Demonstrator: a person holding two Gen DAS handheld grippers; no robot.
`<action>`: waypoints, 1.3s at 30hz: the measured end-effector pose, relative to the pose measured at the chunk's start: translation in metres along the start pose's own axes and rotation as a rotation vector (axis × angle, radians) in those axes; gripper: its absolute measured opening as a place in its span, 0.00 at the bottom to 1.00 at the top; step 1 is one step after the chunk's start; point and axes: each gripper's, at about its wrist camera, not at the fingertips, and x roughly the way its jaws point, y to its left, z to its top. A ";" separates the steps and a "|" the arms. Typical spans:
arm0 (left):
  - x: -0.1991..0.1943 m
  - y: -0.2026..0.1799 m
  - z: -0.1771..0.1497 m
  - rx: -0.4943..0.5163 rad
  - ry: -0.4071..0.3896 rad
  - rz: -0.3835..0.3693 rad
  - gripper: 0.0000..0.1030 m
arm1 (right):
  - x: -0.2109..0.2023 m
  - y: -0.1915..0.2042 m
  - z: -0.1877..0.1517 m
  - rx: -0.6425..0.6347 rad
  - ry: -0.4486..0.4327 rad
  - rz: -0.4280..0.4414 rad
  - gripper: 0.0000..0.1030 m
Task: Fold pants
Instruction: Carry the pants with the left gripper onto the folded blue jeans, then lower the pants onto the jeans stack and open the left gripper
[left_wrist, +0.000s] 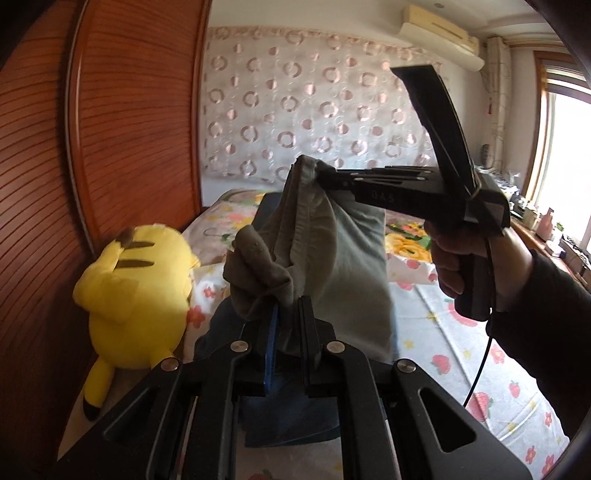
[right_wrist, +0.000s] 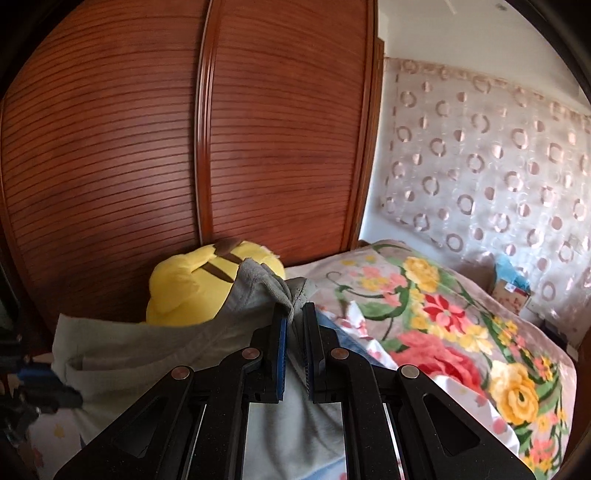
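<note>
While both claws pinch cloth, scene reads as follows:
Left claw (left_wrist: 290, 314): nearly closed, clamped on a bunched edge of the grey pants (left_wrist: 343, 251); cloth rises out of the pads.
Right claw (right_wrist: 294, 321): nearly closed too, gripping another edge of the pants (right_wrist: 147, 354); in the left wrist view it comes in from the right and bites the cloth above and beyond the left claw.
Right hand (left_wrist: 469, 258): wrapped on the claw handle, dark sleeve (left_wrist: 546, 306) behind it, thin black cable hanging below.
Pants: held up off the bed between the two claws, sagging below them; lower part hidden by the claws.
Surface: bed (left_wrist: 461, 332) under and ahead of the claws, white sheet with pink prints; flowered blanket (right_wrist: 443, 314) to the right of the right claw.
Blue cloth (left_wrist: 288, 417): lying on the bed right under the left claw.
Toy: yellow plush (left_wrist: 136, 295) left of the left claw, against the wardrobe.
Room: red-brown slatted wardrobe (right_wrist: 258, 147) left and beyond; ring-pattern curtain (left_wrist: 314, 110) on the far wall; air conditioner (left_wrist: 439, 37) high up; bright window (left_wrist: 565, 166) far right.
</note>
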 end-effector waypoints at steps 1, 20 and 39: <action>0.001 0.001 0.000 -0.004 0.006 0.000 0.10 | 0.001 -0.001 -0.003 0.004 0.013 0.000 0.08; 0.033 0.006 -0.002 0.016 0.081 0.029 0.55 | -0.054 -0.068 -0.044 0.083 0.077 0.074 0.32; 0.027 0.003 -0.012 0.028 0.101 0.037 0.62 | -0.076 -0.044 -0.056 0.173 0.078 -0.023 0.32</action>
